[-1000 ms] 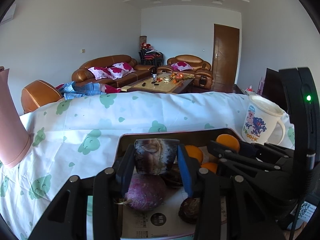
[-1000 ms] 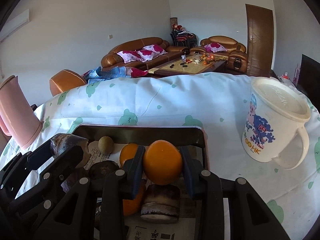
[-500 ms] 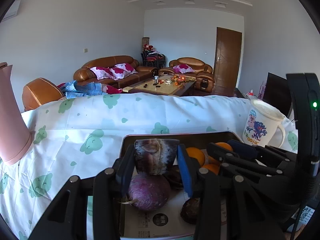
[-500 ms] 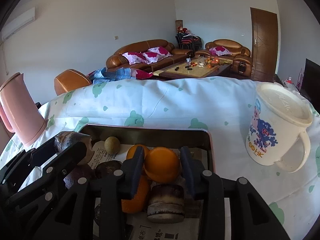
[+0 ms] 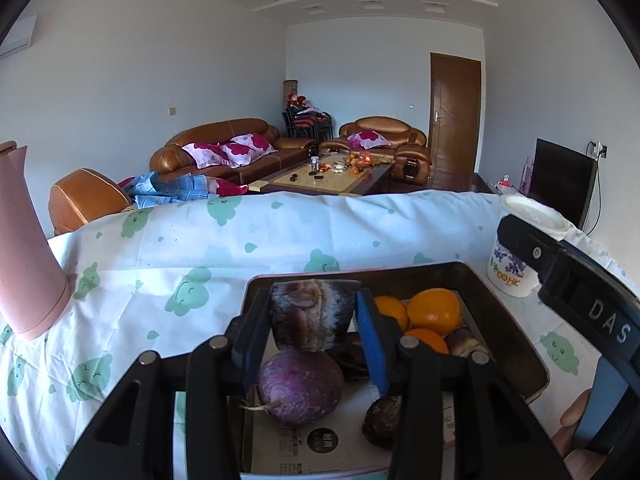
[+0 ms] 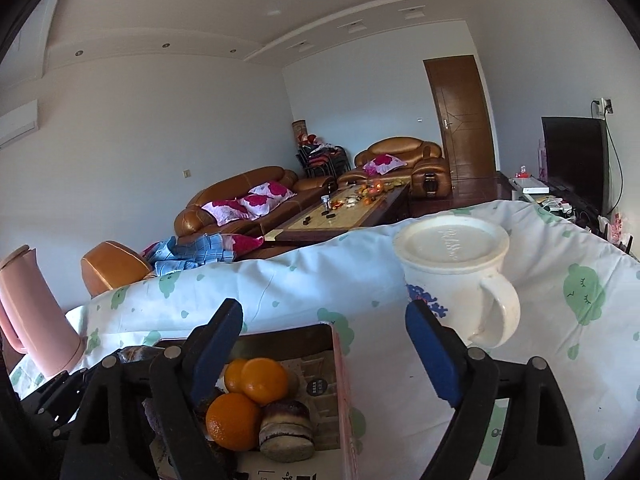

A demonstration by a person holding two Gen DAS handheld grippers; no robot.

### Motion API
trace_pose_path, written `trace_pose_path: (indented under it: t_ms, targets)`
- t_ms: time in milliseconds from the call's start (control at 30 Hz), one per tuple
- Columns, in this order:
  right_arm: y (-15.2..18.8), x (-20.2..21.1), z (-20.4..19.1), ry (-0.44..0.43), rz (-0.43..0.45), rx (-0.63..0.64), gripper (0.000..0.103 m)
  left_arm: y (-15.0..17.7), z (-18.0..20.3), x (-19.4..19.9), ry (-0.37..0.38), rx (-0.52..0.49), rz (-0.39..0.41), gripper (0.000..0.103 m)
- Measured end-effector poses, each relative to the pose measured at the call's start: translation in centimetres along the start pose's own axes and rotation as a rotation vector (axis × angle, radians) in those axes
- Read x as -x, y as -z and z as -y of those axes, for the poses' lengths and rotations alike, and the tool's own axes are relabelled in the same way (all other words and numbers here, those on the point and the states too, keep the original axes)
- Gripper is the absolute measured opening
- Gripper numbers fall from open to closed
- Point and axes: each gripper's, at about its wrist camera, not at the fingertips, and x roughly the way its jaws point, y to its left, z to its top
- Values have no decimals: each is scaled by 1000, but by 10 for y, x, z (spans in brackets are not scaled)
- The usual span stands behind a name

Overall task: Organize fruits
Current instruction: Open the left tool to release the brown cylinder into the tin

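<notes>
Released since the earlier frame: one orange [image 6: 264, 375], now lying on the other oranges [image 6: 233, 421] in the tray [image 6: 345, 380]. Right gripper [image 6: 324, 344]: jaws just sprung wide apart, nothing between them, lifted clear above the tray's right rim beside the white mug [image 6: 456, 276]. Left gripper [image 5: 314, 320]: clamped on a cut purple-grey chunk [image 5: 312, 316], possibly sugarcane, above a purple root [image 5: 300, 386]. Pink jug [image 5: 24, 248] at far left on the cloth [image 5: 200, 248].

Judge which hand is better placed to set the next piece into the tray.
Left: the left gripper fingers already clamp a cut purple piece directly above the tray. The right gripper is open, holding nothing, its fingers just spread wide.
</notes>
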Motion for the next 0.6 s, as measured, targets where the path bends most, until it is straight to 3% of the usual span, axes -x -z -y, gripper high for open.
trace_pose_path:
  t_ms: [33,100,267,400,600]
  targets:
    - [0,0,-1,8,3,8,85,0,0,1,-1,0,5,51]
    - [-1,3,-1,19,14,16,85,0,1,5,-7,-4,23,69]
    - [0,11,-4,55,44,35,85,1,10,21,-22,-54,106,103]
    - [0,22,-2,95,92,42,85,2,14,32,-27,-77,161,103]
    - [6,37,-4,132,114,61,85,2,8,35,-26,-46,155,103]
